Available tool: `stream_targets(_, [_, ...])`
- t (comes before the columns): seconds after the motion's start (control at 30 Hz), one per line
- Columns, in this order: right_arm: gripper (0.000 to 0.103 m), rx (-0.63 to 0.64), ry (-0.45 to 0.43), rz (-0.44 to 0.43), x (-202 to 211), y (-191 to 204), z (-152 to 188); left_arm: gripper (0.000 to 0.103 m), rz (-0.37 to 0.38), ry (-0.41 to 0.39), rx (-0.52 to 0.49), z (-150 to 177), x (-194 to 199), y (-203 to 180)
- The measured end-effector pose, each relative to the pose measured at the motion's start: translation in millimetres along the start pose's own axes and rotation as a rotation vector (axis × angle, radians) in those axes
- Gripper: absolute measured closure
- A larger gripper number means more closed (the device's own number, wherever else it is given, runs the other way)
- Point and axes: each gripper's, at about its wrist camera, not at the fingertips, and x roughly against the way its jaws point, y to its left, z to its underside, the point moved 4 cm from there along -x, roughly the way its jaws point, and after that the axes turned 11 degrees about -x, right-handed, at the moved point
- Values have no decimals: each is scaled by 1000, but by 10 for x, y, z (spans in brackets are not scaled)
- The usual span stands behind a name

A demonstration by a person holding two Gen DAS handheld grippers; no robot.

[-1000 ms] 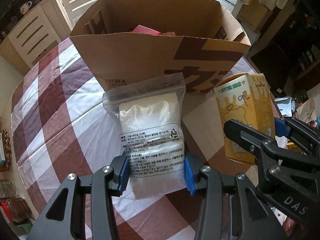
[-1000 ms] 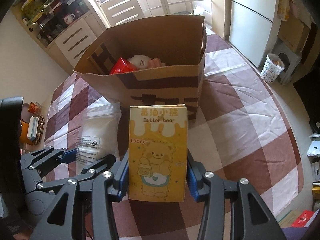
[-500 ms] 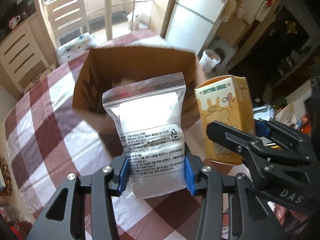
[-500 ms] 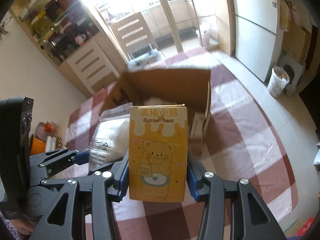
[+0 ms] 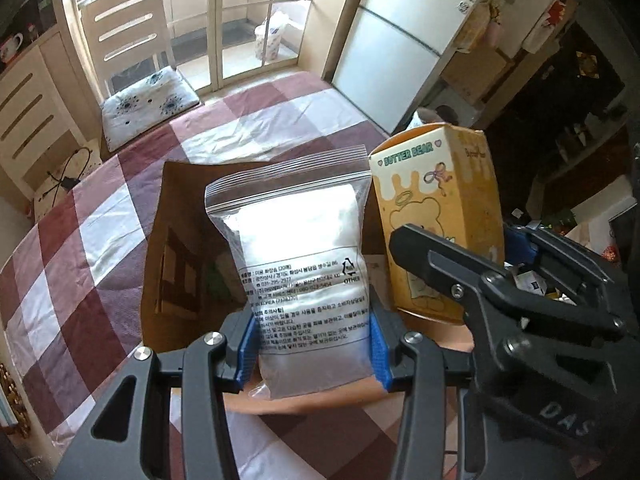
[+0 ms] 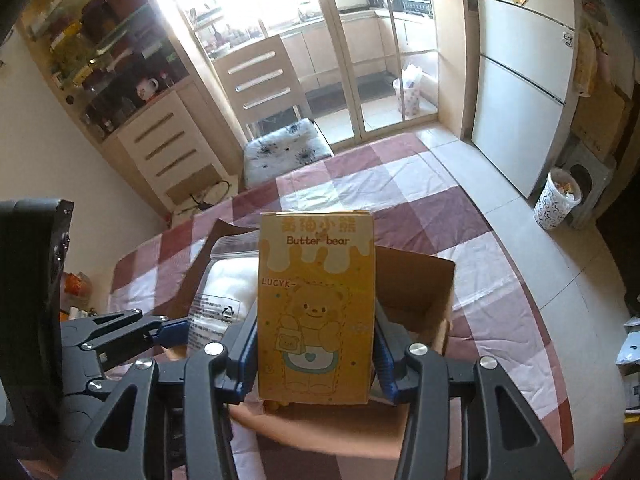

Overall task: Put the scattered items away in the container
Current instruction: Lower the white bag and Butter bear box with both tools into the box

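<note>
My left gripper (image 5: pixel 313 350) is shut on a clear zip bag of white pads (image 5: pixel 298 264), held upright over the open cardboard box (image 5: pixel 176 264). My right gripper (image 6: pixel 316 360) is shut on a yellow Butter Bear carton (image 6: pixel 316 308), also upright above the cardboard box (image 6: pixel 416 292). In the left wrist view the Butter Bear carton (image 5: pixel 436 216) and right gripper (image 5: pixel 480 276) sit just right of the bag. The right wrist view shows the zip bag (image 6: pixel 224 292) and left gripper (image 6: pixel 160 330) at the left. The box's contents are mostly hidden behind the two items.
The box stands on a round table with a maroon and white checked cloth (image 5: pixel 80 248). A wooden chair with a cushion (image 5: pixel 148 100) stands beyond the table's far edge. A white fridge (image 6: pixel 524 92) and a bin (image 6: pixel 558 200) are off to the right.
Both grippers rose and moved forward with their items, from in front of the box's near wall to above its open top. The grips stayed the same.
</note>
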Motion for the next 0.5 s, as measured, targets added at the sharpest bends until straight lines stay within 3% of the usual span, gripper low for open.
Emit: stream_targets(0.5, [55,14,68,77,-413,-90,75,56,-21,46,-8,69,-433,109])
